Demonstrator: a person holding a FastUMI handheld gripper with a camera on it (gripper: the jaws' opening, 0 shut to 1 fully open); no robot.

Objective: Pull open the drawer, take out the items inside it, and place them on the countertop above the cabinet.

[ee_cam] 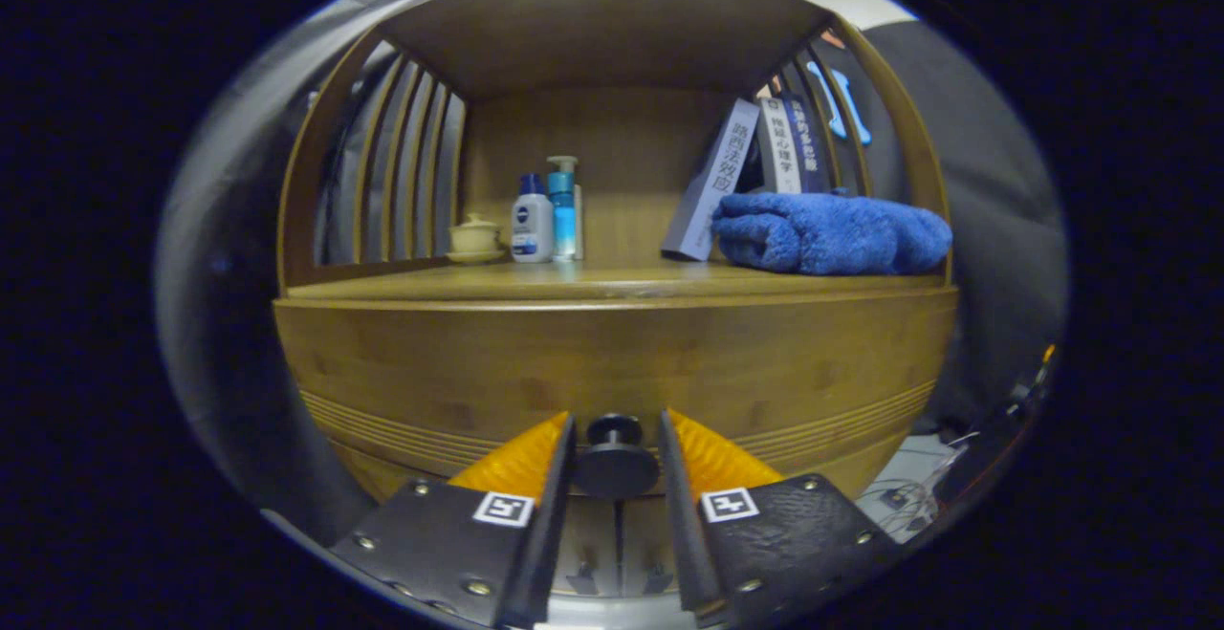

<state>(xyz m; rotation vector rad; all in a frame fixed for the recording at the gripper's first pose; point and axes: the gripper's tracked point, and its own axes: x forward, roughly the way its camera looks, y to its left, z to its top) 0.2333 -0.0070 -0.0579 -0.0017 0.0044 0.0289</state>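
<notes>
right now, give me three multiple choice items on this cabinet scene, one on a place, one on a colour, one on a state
1. Where is the drawer knob?
A. between the fingers of the gripper
B. on the countertop
C. behind the books

2. What colour is the folded towel on the countertop?
A. white
B. blue
C. green

3. What state is the drawer in?
A. pulled fully out
B. taken off the cabinet
C. closed

Answers:
1. A, the dark round knob sits in the gap between the two fingers, with space showing on each side.
2. B, the towel beside the leaning books is blue.
3. C, the drawer front sits flush under the countertop edge, and nothing inside it shows.
</notes>
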